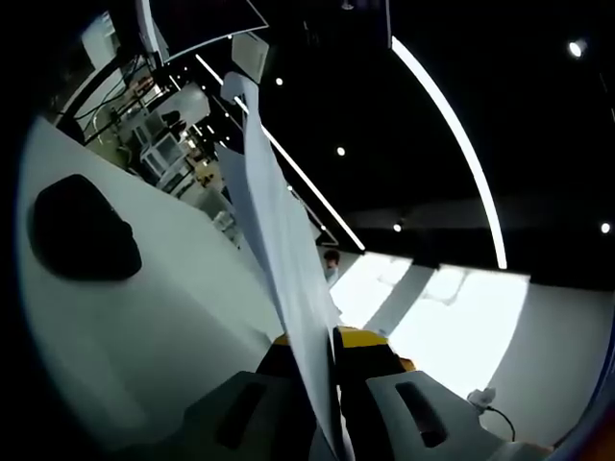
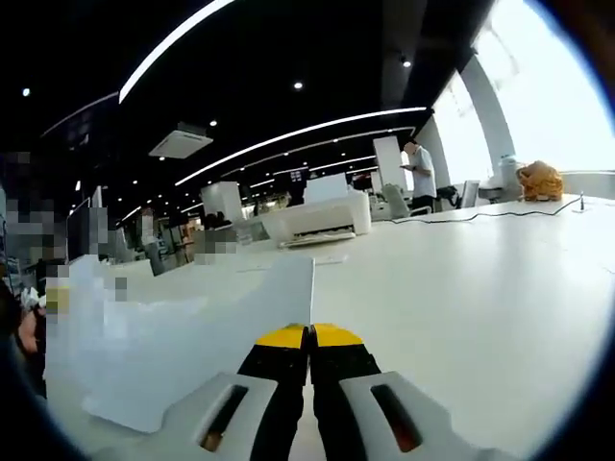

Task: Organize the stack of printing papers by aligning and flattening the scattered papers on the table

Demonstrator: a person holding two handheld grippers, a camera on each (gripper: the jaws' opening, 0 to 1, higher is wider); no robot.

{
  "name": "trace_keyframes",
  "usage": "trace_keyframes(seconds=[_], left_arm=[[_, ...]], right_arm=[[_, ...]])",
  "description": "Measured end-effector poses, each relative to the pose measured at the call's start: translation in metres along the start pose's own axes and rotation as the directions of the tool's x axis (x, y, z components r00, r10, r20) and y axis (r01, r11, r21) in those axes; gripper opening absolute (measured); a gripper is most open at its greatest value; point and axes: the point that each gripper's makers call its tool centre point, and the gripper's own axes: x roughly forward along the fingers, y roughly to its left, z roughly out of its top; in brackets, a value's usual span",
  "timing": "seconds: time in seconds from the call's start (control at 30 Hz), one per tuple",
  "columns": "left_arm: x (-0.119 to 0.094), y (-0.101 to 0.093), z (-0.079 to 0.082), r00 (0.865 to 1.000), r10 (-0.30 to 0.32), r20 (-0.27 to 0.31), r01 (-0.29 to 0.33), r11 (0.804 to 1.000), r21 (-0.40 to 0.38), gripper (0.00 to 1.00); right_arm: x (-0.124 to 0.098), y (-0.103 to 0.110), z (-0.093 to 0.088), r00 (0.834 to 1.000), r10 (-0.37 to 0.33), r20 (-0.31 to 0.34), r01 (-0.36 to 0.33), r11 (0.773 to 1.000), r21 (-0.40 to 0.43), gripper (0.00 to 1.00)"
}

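Left gripper (image 1: 325, 370): jaws pinched on a paper sheet (image 1: 279, 240), held edge-on, long axis running up and away from jaws, lifted off tabletop (image 1: 144, 317). Right gripper (image 2: 309, 336): jaws closed; can't tell if a sheet edge is caught betw. them. Loose papers (image 2: 183, 346) lying flat on tabletop just left of those jaws, so right gripper nearer. Farther off, white printer (image 2: 317, 219). No readable writing or brands.

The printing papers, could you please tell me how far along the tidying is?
Nothing looks finished yet. In hand: the left gripper is shut on a sheaf of papers, held up on edge. The right gripper is shut on papers whose edges look uneven above the white table. Squaring and flattening remain.
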Motion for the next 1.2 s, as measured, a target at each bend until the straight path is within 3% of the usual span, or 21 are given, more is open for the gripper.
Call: trace_keyframes(seconds=[0.23,0.6,0.87,1.2], left_arm=[[0.0,0.0,0.0,1.0,0.001,0.003,-0.001,1.0,0.001,0.08],[0.001,0.0,0.0,1.0,0.0,-0.003,0.0,1.0,-0.011,0.08],[0.0,0.0,0.0,1.0,-0.007,-0.006,0.007,1.0,-0.008,0.08],[0.0,-0.003,-0.001,1.0,-0.013,-0.015,0.013,1.0,0.005,0.08]], right_arm=[[-0.013,0.016,0.006,1.0,0.005,0.025,-0.004,0.999,-0.049,0.0],[-0.026,0.038,0.044,0.997,0.027,0.067,-0.018,0.989,-0.144,0.0],[-0.034,0.055,0.065,0.994,0.048,0.1,-0.032,0.987,-0.157,0.0],[-0.04,0.094,0.092,0.985,0.105,0.139,-0.064,0.96,-0.274,0.0]])
